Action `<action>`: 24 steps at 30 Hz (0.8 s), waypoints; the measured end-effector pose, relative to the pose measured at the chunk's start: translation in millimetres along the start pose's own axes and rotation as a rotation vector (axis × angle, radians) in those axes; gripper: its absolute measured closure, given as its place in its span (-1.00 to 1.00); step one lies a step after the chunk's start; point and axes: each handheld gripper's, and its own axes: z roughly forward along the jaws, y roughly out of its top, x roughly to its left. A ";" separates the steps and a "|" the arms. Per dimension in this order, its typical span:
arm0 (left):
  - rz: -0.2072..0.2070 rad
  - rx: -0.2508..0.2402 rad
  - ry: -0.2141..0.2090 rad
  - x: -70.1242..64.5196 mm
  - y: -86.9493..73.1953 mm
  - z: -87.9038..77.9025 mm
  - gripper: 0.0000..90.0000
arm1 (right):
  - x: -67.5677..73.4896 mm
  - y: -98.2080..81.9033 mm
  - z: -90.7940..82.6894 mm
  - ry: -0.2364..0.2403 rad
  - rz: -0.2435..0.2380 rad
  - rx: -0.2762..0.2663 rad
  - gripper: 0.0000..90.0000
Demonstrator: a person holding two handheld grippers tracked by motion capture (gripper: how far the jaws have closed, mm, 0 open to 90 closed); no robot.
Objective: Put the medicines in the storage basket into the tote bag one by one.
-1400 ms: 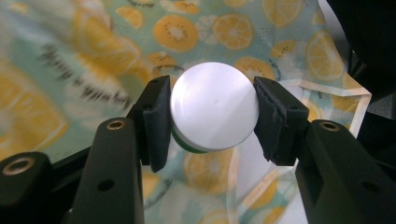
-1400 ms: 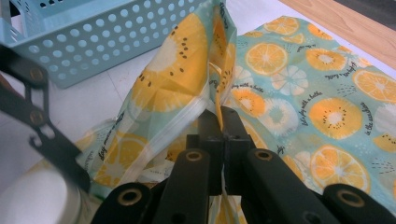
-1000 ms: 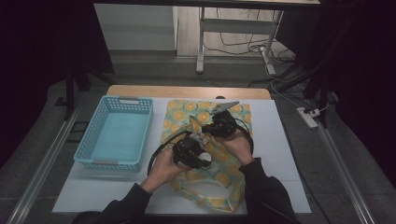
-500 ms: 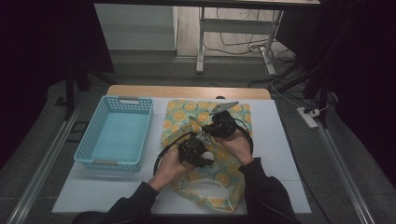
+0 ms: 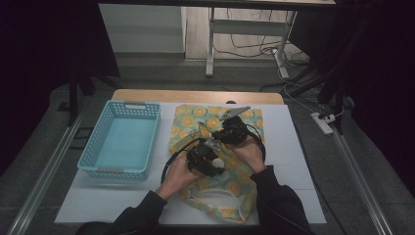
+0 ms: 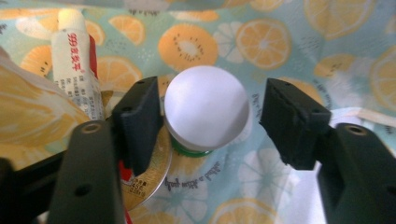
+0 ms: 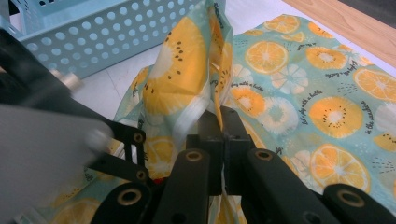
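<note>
A cloth bag [image 5: 215,116] printed with orange slices lies on the white table. My right gripper [image 7: 223,121] is shut on the bag's edge [image 7: 182,74] and holds that flap raised; in the high view the right gripper [image 5: 216,139] sits over the bag's middle. My left gripper [image 6: 210,112] reaches into the bag's mouth, and its jaws have just been opening. Between them stands a bottle with a round white cap [image 6: 205,107]. The left pad is against the cap and the right pad stands clear of it. The left gripper [image 5: 211,159] and the white cap [image 5: 218,163] also show from above.
Inside the bag, a white tube with red lettering [image 6: 74,60] and a round gold-coloured item [image 6: 152,175] lie beside the bottle. A light blue perforated basket [image 5: 122,142] stands left of the bag. The bag's drawstring end [image 5: 215,205] trails toward the table's near edge.
The left hand has edged slightly toward the right hand over the bag. The right gripper has kept the flap lifted in the same place.
</note>
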 end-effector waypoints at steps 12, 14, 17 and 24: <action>-0.023 -0.060 -0.059 -5.0 -9.6 -20.5 -0.54 | 0.9 0.0 0.7 0.000 -0.002 0.001 1.00; -0.027 -0.064 -0.061 -5.5 -12.7 -23.5 -0.56 | 1.1 0.3 0.1 0.000 0.000 0.000 1.00; -0.044 -0.070 -0.061 -6.2 -16.8 -27.3 -0.57 | 0.7 0.1 -0.1 -0.001 -0.003 -0.001 1.00; -0.060 -0.094 -0.077 -10.9 -24.3 -35.0 -0.76 | 2.2 0.8 -0.5 0.002 -0.005 -0.004 1.00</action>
